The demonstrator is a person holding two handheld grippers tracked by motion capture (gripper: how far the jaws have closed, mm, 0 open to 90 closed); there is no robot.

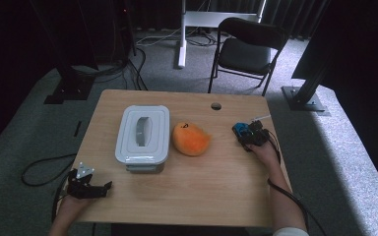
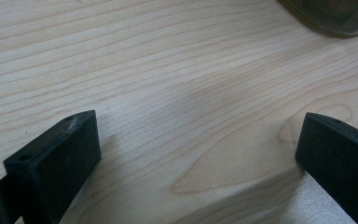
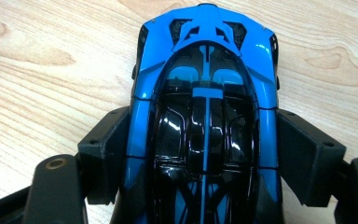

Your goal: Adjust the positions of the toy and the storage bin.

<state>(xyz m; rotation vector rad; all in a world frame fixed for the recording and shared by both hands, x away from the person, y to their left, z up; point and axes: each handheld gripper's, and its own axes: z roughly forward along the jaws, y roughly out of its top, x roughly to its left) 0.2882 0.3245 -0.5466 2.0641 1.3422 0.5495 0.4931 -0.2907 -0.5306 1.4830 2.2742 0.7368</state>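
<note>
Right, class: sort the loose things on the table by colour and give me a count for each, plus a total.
Blue and black: 1, the toy car
Orange: 1, the soft toy
White and grey: 1, the lidded box
Total: 3

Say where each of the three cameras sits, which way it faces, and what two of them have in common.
High view: above the person's side, facing forward and down on the table, white lidded box and orange plush toy; both forearms enter from below.
Left gripper view: rides the left gripper, looking along its parted jaws at bare wood.
Right gripper view: rides the right gripper, looking down on the blue toy car, its jaws against the car's sides.
Shared: the car shows in the high and right gripper views.
</note>
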